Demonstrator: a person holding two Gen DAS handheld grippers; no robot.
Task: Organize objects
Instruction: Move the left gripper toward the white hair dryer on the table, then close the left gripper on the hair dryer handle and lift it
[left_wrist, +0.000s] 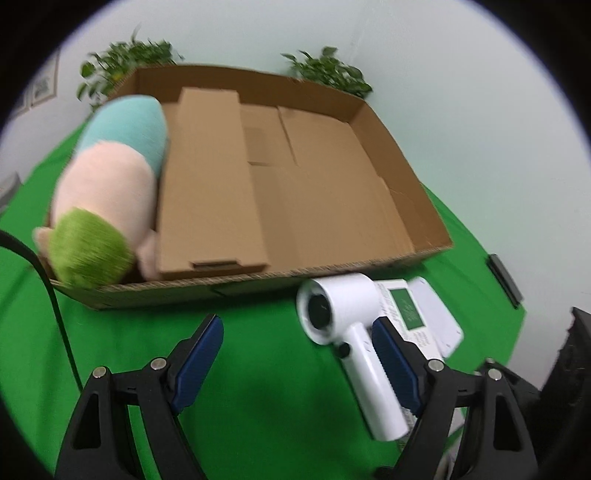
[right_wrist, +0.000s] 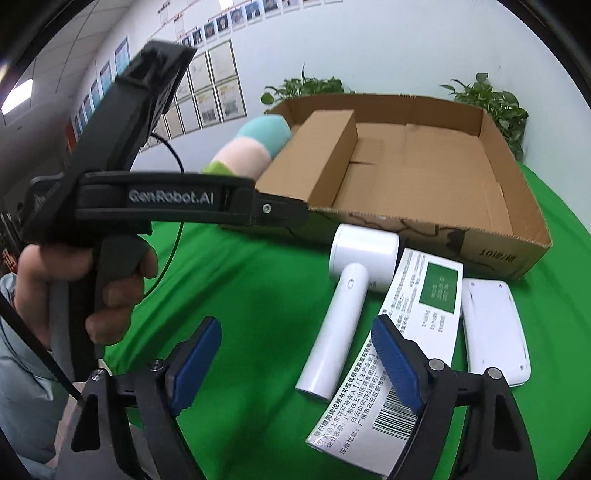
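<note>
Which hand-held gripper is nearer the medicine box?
Right. The right hand-held gripper has one finger over the medicine box; the left hand-held gripper sits left of it, past the hair dryer.

A green-clothed desk (right_wrist: 240, 295) carries a shallow brown cardboard tray (right_wrist: 517, 206), a white hairdryer (right_wrist: 347, 295), a white-and-green printed carton (right_wrist: 413, 332) and a flat white device (right_wrist: 495, 325).

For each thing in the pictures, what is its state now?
Cardboard tray: open, on the green cloth.
Plush toy: lying in the tray.
Brown box: closed, in the tray.
Hair dryer: lying outside the tray.
Left claw: open, empty.
Right claw: open, empty.
</note>
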